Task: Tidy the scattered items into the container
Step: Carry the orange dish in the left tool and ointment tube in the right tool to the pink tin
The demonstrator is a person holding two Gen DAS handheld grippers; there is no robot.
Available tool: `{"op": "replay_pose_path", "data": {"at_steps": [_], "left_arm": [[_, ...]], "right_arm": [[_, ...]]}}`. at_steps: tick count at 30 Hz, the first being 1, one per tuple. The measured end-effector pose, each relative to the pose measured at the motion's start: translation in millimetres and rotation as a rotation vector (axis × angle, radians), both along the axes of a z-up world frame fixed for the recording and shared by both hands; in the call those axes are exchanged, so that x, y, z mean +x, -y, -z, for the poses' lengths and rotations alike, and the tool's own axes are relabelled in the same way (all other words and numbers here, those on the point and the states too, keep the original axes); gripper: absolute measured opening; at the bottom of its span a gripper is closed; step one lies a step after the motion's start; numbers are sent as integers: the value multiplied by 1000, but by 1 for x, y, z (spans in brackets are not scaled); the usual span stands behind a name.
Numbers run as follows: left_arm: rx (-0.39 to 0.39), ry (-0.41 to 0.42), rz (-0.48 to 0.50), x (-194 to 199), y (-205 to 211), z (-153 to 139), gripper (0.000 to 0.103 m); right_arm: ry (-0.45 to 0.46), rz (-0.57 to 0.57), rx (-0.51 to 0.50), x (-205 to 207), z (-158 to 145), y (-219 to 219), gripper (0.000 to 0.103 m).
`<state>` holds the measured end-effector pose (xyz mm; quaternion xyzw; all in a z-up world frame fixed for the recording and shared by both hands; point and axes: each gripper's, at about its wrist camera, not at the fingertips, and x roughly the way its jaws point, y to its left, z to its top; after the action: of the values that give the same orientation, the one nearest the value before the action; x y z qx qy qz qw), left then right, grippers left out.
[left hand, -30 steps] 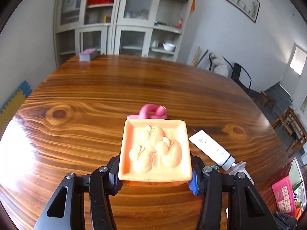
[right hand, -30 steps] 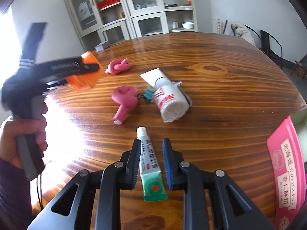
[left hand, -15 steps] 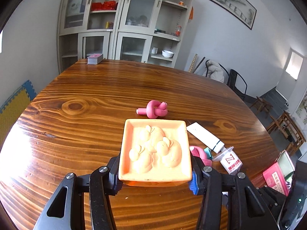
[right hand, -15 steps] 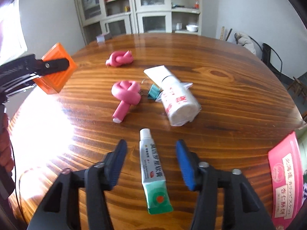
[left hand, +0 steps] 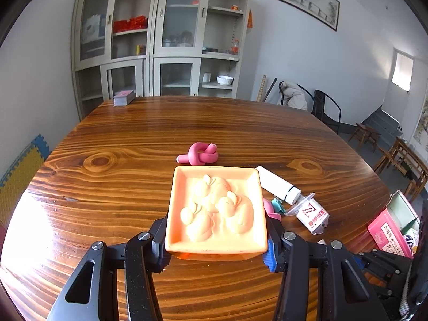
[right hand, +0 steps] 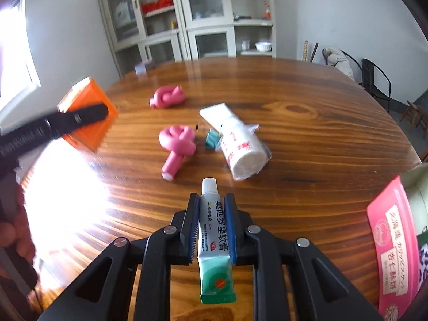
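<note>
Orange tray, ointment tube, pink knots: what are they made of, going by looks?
Tray: likely moulded plastic, semi-gloss; moulded relief shapes on its floor, translucent orange underside.
Tube: probably soft laminate or metal, printed glossy skin, crimped flat end, white screw cap.
Knots: look like matte foam or rubber, bent into loops; can't tell which.

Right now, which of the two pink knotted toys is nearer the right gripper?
The pink knot with the long straight tail, beside the teal clip. The compact knot lies farther back from the right gripper.
</note>
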<state>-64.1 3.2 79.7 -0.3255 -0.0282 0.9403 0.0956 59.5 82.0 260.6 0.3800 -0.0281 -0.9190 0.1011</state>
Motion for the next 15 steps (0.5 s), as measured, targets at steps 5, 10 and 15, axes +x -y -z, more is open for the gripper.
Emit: {"op": "replay_pose_path", "data": {"at_steps": [5, 10, 15], "left_arm": [[-15, -48, 4, 14, -9, -10, 54], [-10, -96, 6, 34, -19, -18, 54], [-21, -118, 25, 49, -33, -19, 54]], "right_arm": [[-80, 29, -49, 19, -19, -7, 21], [-143, 76, -78, 40, -30, -17, 21], [-154, 120, -93, 62, -37, -33, 20]]}}
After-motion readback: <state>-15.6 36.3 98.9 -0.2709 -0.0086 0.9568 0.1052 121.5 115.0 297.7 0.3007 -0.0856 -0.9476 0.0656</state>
